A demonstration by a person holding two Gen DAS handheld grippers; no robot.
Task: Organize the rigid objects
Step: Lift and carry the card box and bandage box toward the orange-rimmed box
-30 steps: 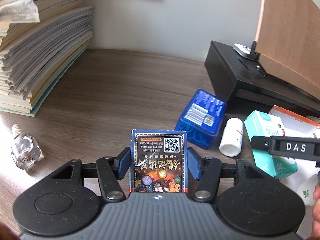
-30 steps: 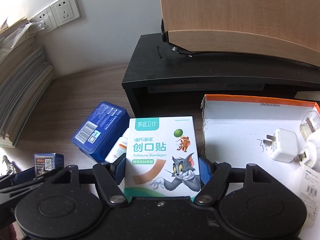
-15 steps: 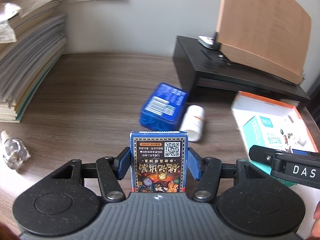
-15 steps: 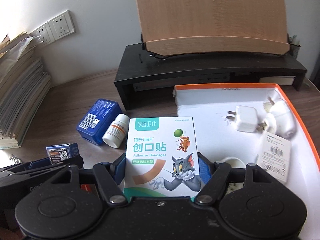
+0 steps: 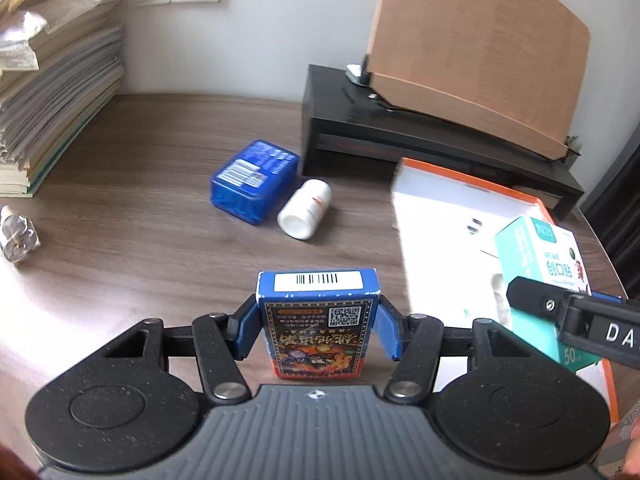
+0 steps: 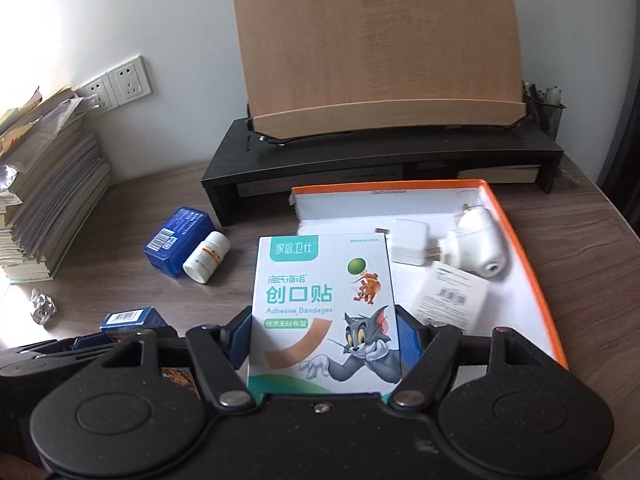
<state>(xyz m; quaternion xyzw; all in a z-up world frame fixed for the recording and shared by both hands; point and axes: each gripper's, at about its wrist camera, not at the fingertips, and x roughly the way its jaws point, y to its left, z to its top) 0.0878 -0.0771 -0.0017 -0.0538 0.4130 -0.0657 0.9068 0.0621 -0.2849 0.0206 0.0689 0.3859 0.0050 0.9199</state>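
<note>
Orange-rimmed tray was what your next move hinged on: from your right claw it lay at 1 o'clock, just ahead, and that hand was the nearer one. Right claw was clamped on the bandage box, upright, long axis pointing away from you. Left claw was clamped on the blue card pack, with the tray at its 2 o'clock. Blue case and white bottle were loose on the worktop at 11.
</note>
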